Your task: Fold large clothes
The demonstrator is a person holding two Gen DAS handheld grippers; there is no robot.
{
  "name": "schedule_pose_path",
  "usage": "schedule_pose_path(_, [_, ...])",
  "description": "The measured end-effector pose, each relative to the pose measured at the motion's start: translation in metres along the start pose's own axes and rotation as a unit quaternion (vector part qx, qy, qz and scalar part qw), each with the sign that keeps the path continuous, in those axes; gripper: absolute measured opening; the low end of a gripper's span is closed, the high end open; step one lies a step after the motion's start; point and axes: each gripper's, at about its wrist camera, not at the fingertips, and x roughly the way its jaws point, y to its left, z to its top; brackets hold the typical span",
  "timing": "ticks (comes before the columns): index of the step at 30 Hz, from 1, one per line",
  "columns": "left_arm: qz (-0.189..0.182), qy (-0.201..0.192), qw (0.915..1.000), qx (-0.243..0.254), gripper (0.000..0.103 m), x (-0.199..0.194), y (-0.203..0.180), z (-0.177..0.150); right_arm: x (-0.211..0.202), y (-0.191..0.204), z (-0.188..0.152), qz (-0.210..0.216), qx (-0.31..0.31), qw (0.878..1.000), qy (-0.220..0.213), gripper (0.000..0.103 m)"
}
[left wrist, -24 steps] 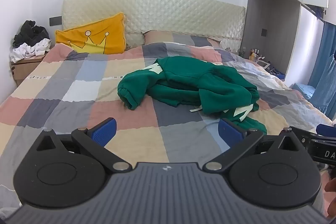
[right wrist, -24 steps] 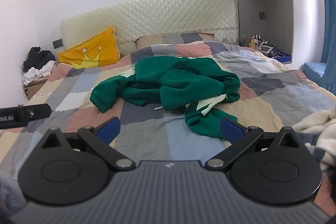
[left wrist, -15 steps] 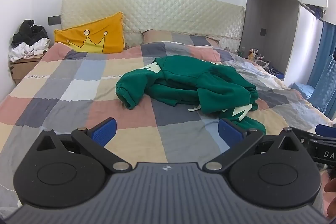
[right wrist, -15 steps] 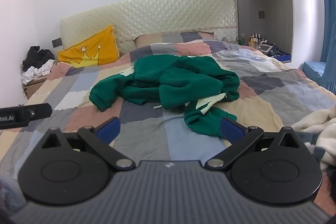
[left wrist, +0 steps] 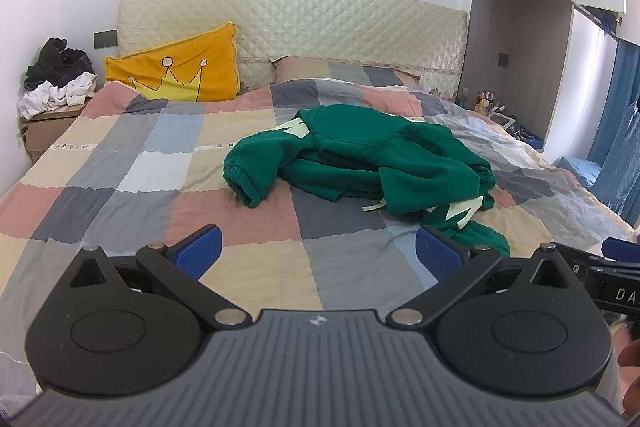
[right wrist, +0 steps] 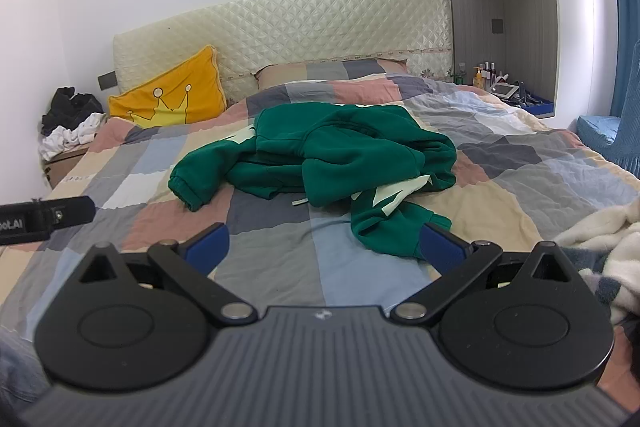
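Note:
A crumpled green sweatshirt (left wrist: 360, 155) with pale markings lies in a heap on the checked bedspread (left wrist: 140, 179), one cuffed sleeve stretched to the left. In the right wrist view the same sweatshirt (right wrist: 344, 155) sits ahead, its near fold reaching down beside the right blue pad. My left gripper (left wrist: 318, 253) hovers over the near end of the bed, jaws wide open with nothing between them. My right gripper (right wrist: 326, 247) is also open and empty, a little short of the garment. Each gripper's body shows at the edge of the other's view.
A yellow crown cushion (left wrist: 176, 71) leans on the quilted headboard (left wrist: 296, 19). A bedside box on the left carries a pile of clothes (left wrist: 56, 75). A white fleecy blanket (right wrist: 600, 231) lies at the bed's right edge. Shelves with bottles (right wrist: 488, 73) and a blue curtain stand on the right.
Both views have drifted slightly toward the bed, so the sweatshirt sits marginally nearer. Both grippers stayed open and empty.

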Motion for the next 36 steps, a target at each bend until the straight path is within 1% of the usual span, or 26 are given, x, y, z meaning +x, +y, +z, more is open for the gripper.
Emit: schedule_pose_path(36, [-0.001,-0.001,1.0,0.001,0.103,0.001,0.0001,-0.0021,0.0045,0.0015,-0.0045,-0.002,-0.001,1.0,0.004,0.103])
